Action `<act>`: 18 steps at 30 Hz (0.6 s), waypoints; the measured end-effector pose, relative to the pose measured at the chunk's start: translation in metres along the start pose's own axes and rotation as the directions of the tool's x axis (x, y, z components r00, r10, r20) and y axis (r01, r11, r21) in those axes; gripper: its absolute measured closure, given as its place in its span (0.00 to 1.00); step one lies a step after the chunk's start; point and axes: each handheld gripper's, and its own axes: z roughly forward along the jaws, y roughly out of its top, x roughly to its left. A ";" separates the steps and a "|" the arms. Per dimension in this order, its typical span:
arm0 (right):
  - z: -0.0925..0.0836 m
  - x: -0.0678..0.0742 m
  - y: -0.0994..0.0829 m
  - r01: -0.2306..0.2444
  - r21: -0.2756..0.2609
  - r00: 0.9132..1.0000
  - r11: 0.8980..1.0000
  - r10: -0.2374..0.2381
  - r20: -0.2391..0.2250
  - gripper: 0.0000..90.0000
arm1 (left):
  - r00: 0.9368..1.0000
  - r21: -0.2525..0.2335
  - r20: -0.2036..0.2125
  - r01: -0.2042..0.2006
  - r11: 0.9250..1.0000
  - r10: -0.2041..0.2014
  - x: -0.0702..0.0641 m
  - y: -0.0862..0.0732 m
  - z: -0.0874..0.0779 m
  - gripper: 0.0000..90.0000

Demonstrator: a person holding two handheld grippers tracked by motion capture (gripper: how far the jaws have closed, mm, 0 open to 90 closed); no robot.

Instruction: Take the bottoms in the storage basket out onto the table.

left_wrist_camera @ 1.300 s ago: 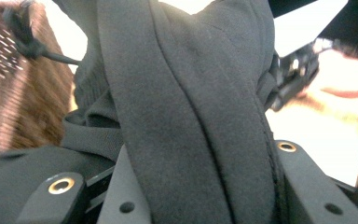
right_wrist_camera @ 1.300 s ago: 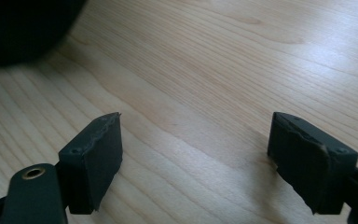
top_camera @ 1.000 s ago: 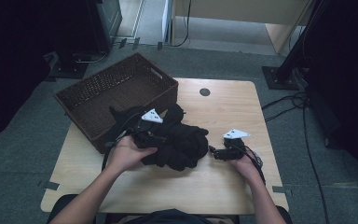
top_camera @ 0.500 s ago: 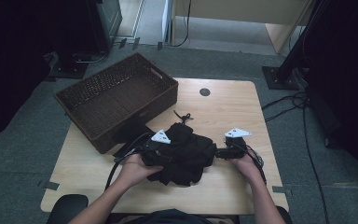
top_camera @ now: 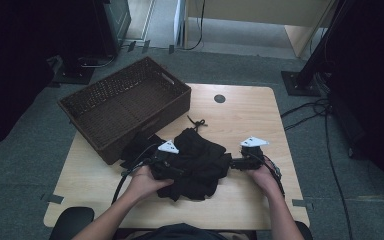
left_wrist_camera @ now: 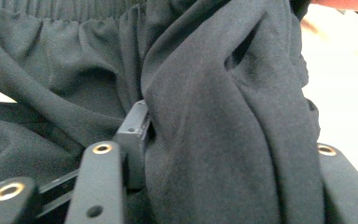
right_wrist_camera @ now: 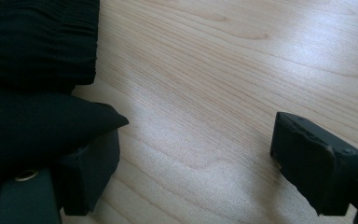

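I am setting the black shorts (top_camera: 200,160) down mid-frame on the surface (top_camera: 260,115). My left tool (left_wrist_camera: 223,154) is opening around a fold to drop it. My right tool (right_wrist_camera: 196,158) is gaping wide, empty.

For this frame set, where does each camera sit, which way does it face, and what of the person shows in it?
High view: above the person's side, looking forward and down on the table; both forearms, left gripper, right gripper, basket.
Left gripper view: along its jaws, black garment draped between them.
Right gripper view: along its open jaws over bare wood, cloth at one jaw.
Shared: the black garment.
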 end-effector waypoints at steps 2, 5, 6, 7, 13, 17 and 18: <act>0.000 0.000 0.000 0.003 -0.001 1.000 1.000 -0.003 0.000 0.17 | 1.000 0.003 0.001 0.000 1.000 0.000 0.000 0.000 0.000 0.41; 0.000 0.001 0.000 -0.003 0.002 1.000 1.000 0.003 0.002 0.17 | 1.000 0.008 0.001 -0.006 1.000 0.006 -0.001 0.003 -0.003 0.36; 0.000 0.001 0.000 -0.003 0.000 1.000 1.000 0.003 0.004 0.17 | 1.000 0.018 0.003 -0.013 1.000 0.013 -0.001 0.006 -0.006 0.34; 0.000 0.001 0.000 -0.003 0.000 1.000 1.000 0.003 0.004 0.17 | 1.000 0.018 0.003 -0.013 1.000 0.013 -0.001 0.006 -0.006 0.32; -0.001 0.001 0.000 -0.005 0.002 1.000 1.000 0.005 0.002 0.17 | 1.000 0.012 0.021 -0.012 1.000 0.011 0.004 0.010 -0.016 0.32; 0.000 0.001 0.000 -0.004 0.002 1.000 1.000 0.004 0.002 0.17 | 0.999 0.033 0.018 -0.037 0.999 0.036 0.006 0.015 -0.021 0.32; 0.000 0.001 0.000 -0.004 0.002 1.000 1.000 0.004 0.002 0.17 | 0.999 0.034 0.008 -0.054 0.998 0.054 0.006 0.018 -0.027 0.32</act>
